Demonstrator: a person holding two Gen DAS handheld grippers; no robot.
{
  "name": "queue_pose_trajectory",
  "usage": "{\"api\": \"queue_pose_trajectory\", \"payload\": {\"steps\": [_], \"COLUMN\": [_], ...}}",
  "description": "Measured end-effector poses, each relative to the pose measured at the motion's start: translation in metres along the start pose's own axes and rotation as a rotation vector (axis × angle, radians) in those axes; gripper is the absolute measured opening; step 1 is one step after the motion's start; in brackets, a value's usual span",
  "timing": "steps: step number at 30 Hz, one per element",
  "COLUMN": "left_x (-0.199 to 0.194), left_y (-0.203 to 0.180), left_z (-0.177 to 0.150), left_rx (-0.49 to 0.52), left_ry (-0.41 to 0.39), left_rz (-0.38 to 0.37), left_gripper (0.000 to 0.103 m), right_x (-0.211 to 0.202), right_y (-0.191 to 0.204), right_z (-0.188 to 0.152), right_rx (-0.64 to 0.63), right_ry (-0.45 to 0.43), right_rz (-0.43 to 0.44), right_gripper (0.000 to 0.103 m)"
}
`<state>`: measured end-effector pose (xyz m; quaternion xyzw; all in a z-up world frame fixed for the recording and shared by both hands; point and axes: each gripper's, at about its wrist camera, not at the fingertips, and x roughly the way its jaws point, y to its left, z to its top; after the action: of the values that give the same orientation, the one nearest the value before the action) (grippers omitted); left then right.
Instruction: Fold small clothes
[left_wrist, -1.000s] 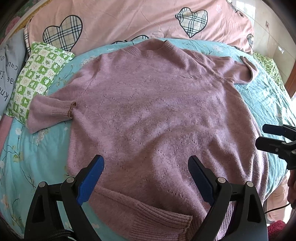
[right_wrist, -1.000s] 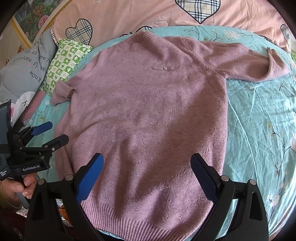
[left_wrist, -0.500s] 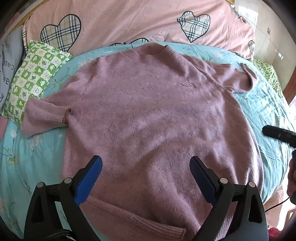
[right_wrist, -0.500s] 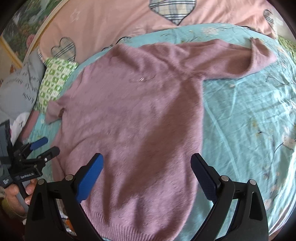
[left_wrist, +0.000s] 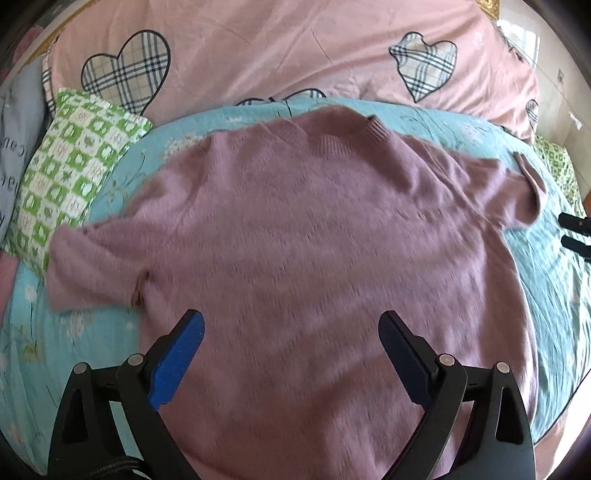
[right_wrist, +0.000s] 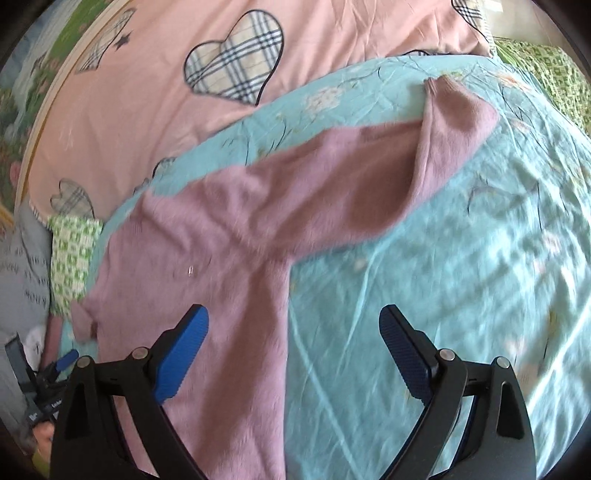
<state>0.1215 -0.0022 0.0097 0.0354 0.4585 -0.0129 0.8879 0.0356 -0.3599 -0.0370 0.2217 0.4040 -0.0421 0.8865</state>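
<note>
A mauve knit sweater lies flat, front up, on the turquoise floral bedsheet, neck toward the pillows. My left gripper is open and empty, hovering over the sweater's lower body. The sweater's left sleeve is bent back on itself near the green pillow. In the right wrist view the sweater fills the left half, and its right sleeve stretches out with the cuff folded up. My right gripper is open and empty above the sweater's right side edge, below the armpit.
A pink duvet with plaid hearts lies along the head of the bed. A green checked pillow sits at the left, a grey printed pillow beside it. The right gripper's finger tips show at the left view's right edge.
Both grippers moved forward up the sweater. The right one swung right toward the outstretched sleeve; the left one shifted up, so the hem dropped out of view. Both stayed open.
</note>
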Motion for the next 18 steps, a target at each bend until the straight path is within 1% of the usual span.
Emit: {"api": "queue_pose_trajectory", "payload": {"steps": [2, 4, 6, 10, 15, 18], "left_x": [0.012, 0.023, 0.037, 0.067, 0.102, 0.125], "left_y": [0.006, 0.015, 0.028, 0.054, 0.09, 0.106], "left_z": [0.018, 0.039, 0.064, 0.105, 0.15, 0.171], "left_rx": [0.01, 0.016, 0.029, 0.036, 0.023, 0.031], "left_ry": [0.011, 0.012, 0.014, 0.034, 0.048, 0.065], "left_rz": [-0.01, -0.034, -0.053, -0.075, -0.085, -0.1], "left_gripper": [0.096, 0.096, 0.096, 0.096, 0.096, 0.096], "right_x": [0.006, 0.017, 0.032, 0.067, 0.109, 0.14], "right_y": [0.0, 0.006, 0.018, 0.054, 0.09, 0.104], "right_z": [0.017, 0.037, 0.058, 0.09, 0.125, 0.141], "right_rx": [-0.021, -0.044, -0.082, -0.199, -0.339, -0.401], "right_ry": [0.003, 0.01, 0.028, 0.072, 0.104, 0.134], "right_rz": [0.016, 0.062, 0.119, 0.19, 0.247, 0.252], "right_gripper": [0.093, 0.093, 0.093, 0.092, 0.092, 0.092]}}
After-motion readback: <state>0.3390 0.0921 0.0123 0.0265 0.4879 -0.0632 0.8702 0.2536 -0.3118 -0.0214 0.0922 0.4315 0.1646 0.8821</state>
